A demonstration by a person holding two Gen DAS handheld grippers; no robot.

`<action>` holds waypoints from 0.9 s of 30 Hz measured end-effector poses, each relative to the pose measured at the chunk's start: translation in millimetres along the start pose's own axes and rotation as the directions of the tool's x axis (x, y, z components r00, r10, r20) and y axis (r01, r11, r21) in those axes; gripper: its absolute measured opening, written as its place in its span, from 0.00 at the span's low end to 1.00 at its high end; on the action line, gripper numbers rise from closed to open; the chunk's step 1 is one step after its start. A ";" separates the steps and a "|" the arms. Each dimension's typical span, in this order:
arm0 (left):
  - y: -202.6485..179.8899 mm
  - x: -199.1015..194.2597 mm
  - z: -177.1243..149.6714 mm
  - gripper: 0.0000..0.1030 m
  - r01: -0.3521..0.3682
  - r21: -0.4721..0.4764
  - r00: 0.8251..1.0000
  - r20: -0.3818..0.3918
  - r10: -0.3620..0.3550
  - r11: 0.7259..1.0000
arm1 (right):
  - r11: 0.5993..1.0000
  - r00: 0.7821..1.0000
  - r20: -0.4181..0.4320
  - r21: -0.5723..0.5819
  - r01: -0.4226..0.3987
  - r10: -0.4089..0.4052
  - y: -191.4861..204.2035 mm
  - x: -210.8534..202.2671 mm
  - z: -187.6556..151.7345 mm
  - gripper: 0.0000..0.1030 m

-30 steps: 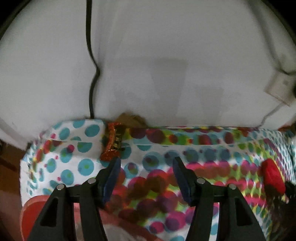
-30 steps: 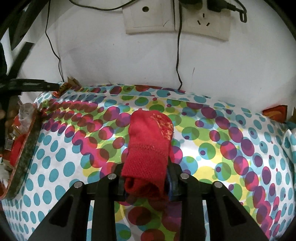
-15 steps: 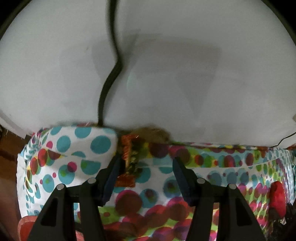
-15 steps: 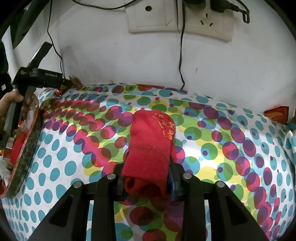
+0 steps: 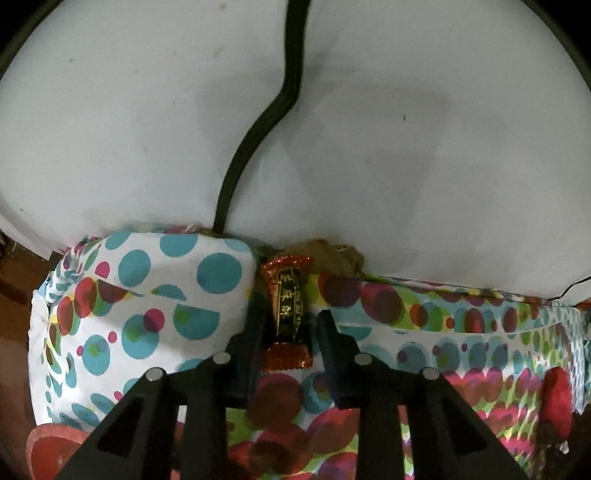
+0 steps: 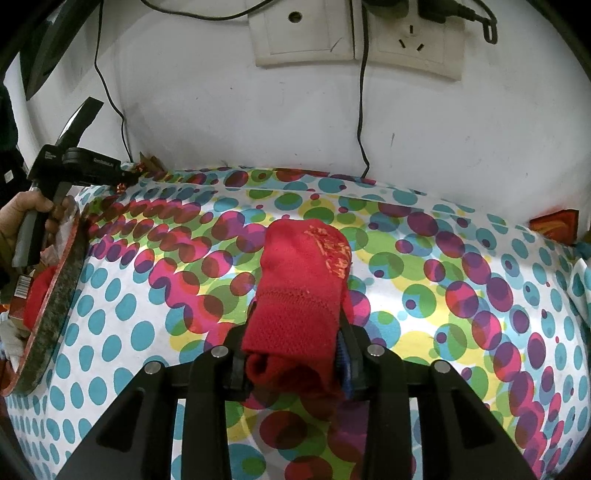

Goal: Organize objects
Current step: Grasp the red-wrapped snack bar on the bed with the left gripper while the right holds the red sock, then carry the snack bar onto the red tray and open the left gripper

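A red and gold snack bar in a shiny wrapper lies at the back edge of the dotted tablecloth, against the white wall. My left gripper is open, its fingers on either side of the bar, not closed on it. My right gripper is shut on a folded red sock and holds it over the middle of the table. The left gripper also shows in the right wrist view at the far left by the wall.
A black cable runs down the wall behind the bar. A red-rimmed tray with items stands at the left table edge. Wall sockets with cables hang above. Another orange packet lies at the back right.
My left gripper has moved forward to the wall, and its jaws have narrowed around the snack bar. My right gripper has held still with the sock.
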State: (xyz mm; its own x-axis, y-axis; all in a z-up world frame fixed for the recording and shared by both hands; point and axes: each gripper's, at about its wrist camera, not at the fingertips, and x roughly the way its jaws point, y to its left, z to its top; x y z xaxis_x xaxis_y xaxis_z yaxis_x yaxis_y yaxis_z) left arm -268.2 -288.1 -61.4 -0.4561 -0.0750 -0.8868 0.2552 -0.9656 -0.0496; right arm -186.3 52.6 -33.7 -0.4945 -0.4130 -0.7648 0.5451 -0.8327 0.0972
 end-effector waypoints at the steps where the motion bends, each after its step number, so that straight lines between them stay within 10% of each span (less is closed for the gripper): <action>1: -3.5 0.4 -0.3 0.29 -0.021 0.015 1.000 0.004 0.021 1.000 | 1.000 1.000 0.000 0.001 -0.001 0.001 0.0 -0.1 0.0 0.33; 5: -18.7 2.2 -1.1 0.37 -0.100 0.077 0.995 0.036 0.097 0.992 | 1.000 1.000 0.001 0.007 -0.006 0.006 -0.1 0.1 -0.4 0.33; 8: -7.5 2.2 -0.7 0.19 -0.011 -0.010 1.000 0.021 0.012 1.000 | 1.000 1.000 0.001 0.006 -0.005 0.005 -0.6 -0.1 -0.4 0.33; 27: -14.7 -67.4 -45.3 0.18 0.036 0.025 0.997 0.062 -0.038 0.999 | 0.994 0.996 -0.013 -0.072 0.082 -0.083 12.1 2.7 6.3 0.35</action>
State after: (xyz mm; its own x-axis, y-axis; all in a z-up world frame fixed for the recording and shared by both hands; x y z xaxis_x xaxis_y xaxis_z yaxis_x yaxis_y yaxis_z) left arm -202.6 -257.6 -21.8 -0.5174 -0.0537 -0.8541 0.2170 -0.9737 -0.0702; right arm -185.3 39.0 -30.6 -0.5295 -0.3378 -0.7782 0.5503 -0.8349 -0.0120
